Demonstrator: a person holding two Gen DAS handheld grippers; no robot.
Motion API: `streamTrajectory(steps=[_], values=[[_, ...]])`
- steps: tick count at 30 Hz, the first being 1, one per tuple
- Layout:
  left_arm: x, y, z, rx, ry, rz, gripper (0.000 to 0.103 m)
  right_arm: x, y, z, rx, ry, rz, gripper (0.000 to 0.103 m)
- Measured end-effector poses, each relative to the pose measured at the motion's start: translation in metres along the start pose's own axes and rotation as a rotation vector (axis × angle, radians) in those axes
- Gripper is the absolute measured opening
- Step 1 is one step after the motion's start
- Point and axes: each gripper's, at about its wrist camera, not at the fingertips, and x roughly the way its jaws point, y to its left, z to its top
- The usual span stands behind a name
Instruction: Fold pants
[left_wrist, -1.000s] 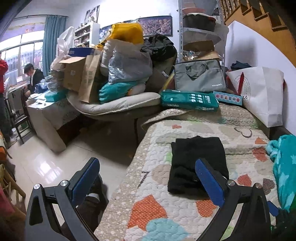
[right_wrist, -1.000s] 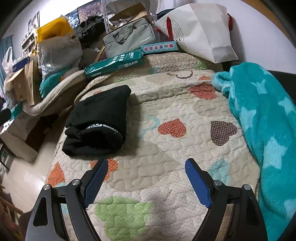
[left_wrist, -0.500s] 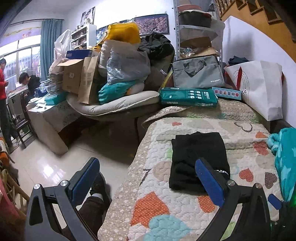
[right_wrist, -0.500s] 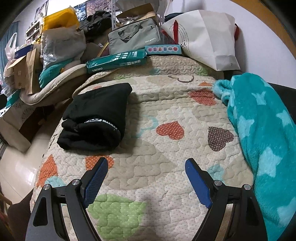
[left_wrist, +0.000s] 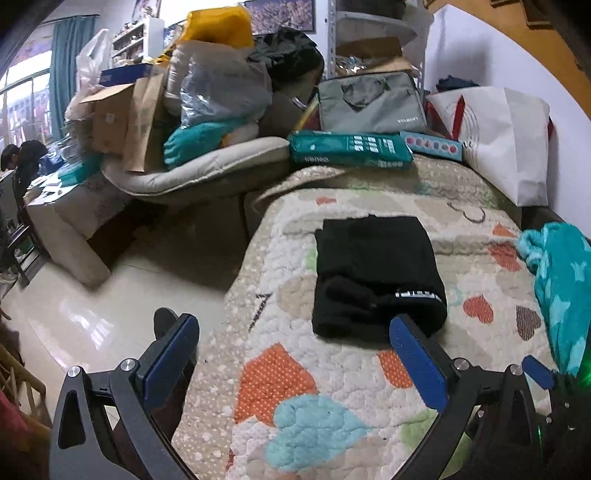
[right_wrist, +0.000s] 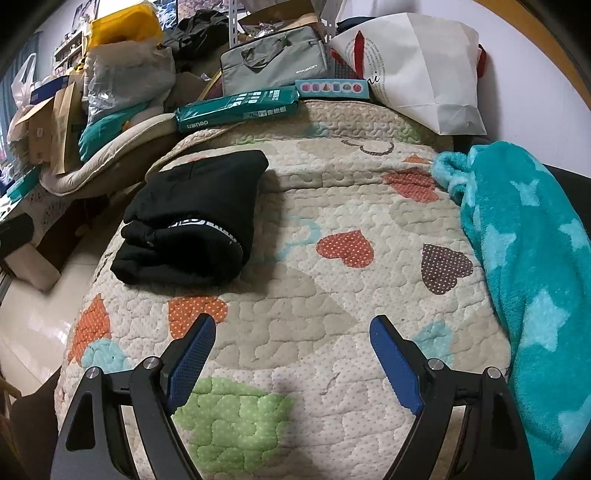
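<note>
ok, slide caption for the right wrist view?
Open right gripper above heart-print quilt; folded black pants beyond.

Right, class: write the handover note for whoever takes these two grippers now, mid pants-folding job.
Left gripper: open, empty, near the quilt's floor-side edge.
Right gripper: open, empty, above bare quilt.
Black pants: lying folded in a compact bundle on the quilt, towards its floor side, neither gripper touching them.
Done: the folding looks finished.
Left: at most, tidy the bundle's near end.

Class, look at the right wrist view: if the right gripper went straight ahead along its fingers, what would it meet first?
Most likely the quilted bedcover. The right gripper points down at bare quilt with open, empty jaws. The folded black pants lie off to the left of that line, though depth is hard to judge.
</note>
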Motion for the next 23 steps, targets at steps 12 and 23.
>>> streamTrajectory(steps=[12, 23], values=[[0.025, -0.005, -0.011, -0.026, 0.132, -0.084, 0.103, 0.006, 0.003, -0.002, -0.014, 0.016, -0.001, 0.09], [0.027, -0.02, -0.022, 0.06, 0.155, -0.02, 0.103, 0.01, 0.001, -0.003, -0.012, 0.032, -0.014, 0.09]])
